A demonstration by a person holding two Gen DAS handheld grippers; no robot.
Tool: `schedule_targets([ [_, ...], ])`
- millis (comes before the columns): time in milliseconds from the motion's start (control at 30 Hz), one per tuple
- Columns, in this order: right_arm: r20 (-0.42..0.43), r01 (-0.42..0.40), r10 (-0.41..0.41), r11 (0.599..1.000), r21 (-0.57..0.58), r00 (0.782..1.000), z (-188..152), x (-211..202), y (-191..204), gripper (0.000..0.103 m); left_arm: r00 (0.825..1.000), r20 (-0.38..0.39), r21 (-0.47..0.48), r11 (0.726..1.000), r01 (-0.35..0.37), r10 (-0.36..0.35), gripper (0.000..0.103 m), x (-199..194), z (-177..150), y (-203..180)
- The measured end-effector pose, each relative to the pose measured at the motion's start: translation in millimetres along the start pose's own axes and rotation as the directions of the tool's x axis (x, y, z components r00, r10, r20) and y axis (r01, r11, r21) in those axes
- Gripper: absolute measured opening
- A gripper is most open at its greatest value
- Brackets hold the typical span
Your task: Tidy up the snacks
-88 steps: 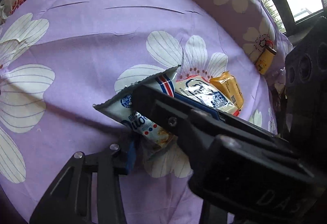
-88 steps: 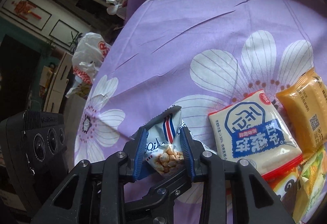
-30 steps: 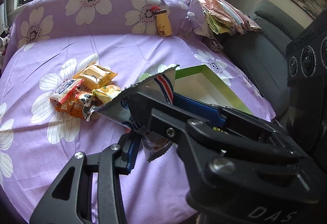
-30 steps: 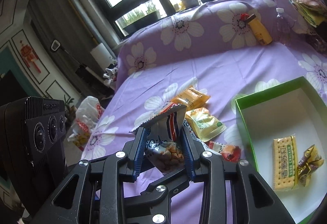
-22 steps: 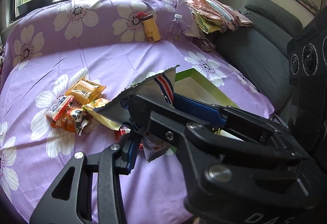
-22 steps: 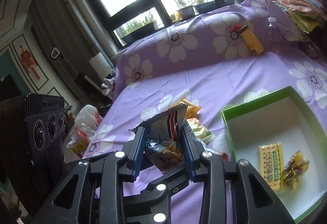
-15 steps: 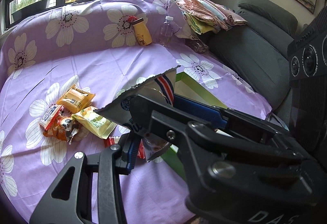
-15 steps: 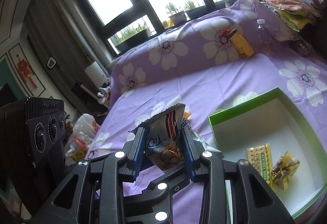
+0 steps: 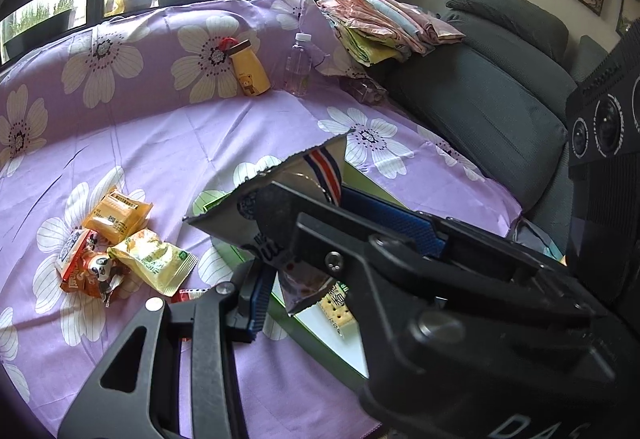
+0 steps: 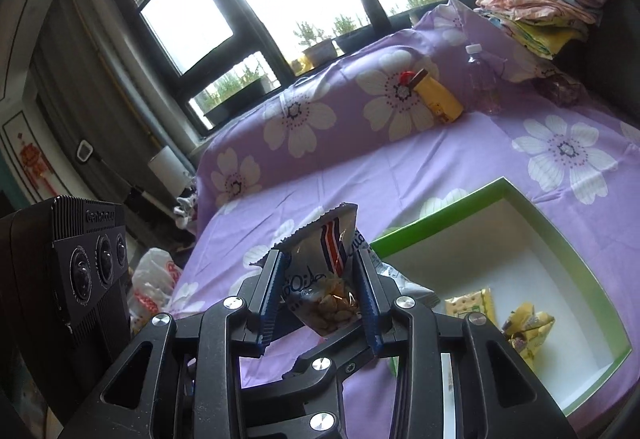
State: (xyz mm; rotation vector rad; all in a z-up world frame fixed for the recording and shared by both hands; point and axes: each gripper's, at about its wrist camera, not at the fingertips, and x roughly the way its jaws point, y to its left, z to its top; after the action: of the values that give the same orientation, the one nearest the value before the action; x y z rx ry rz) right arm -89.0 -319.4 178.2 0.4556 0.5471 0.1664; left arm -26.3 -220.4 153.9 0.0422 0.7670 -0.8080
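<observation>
You are holding the silver snack packet [image 10: 320, 279] in the right gripper [image 10: 318, 295], its pads pinching the crumpled sides, above the cloth just short of the green box's [image 10: 424, 227] near-left corner. The left gripper [image 9: 280, 279] sits mostly hidden; I cannot tell its state. Release early and the packet is likely landing on the rim, outside the cracker pack [image 10: 470, 305].

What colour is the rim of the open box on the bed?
The box rim is bright green, and its inside is white. The right wrist view shows it best.
</observation>
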Motion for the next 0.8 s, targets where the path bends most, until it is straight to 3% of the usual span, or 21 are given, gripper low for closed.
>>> schedule_targets([
  [800, -0.01, 0.073, -0.073, 0.992, 0.099, 0.997, 11.4, -1.3, -49.9, 0.038, 0.995, -0.054, -0.012, 0.996, 0.084, -0.084, 0.04, 43.4, 9.7, -20.6],
])
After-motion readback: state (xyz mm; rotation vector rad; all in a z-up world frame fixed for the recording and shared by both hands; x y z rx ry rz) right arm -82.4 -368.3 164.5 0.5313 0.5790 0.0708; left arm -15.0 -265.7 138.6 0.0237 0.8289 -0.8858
